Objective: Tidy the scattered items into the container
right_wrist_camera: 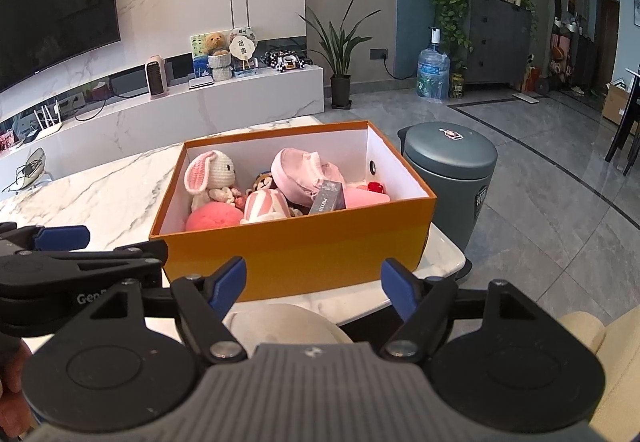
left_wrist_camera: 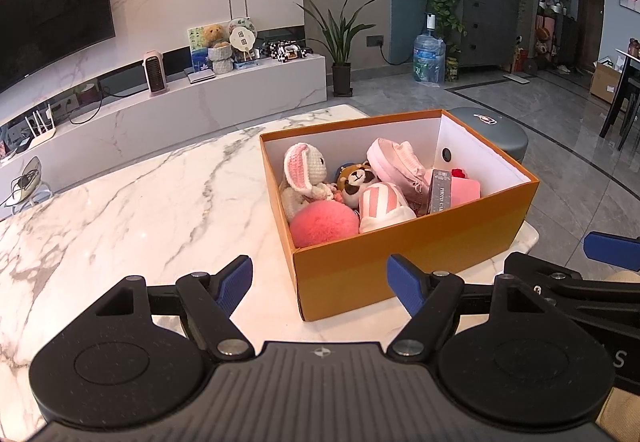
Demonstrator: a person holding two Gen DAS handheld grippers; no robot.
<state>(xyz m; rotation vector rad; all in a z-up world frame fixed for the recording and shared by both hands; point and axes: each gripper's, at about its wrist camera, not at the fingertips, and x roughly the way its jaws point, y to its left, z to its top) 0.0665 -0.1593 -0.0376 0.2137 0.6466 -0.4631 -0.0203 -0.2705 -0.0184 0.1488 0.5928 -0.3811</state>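
With both claws spread wide & empty, box (left_wrist_camera: pixel 400 242) sits centre frame on desk (left_wrist_camera: pixel 140 202), straight ahead of left claw (left_wrist_camera: pixel 320 282) and right claw (right_wrist_camera: pixel 312 284). Toys (left_wrist_camera: pixel 324 226) all inside; long axis runs left-right. Nothing loose visible on desk, so prob. done.

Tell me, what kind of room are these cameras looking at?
Most likely a home living room. A large wall-mounted TV hangs above a long marble media console, potted plants stand by the wall, and an orange box of soft toys sits on a marble table.
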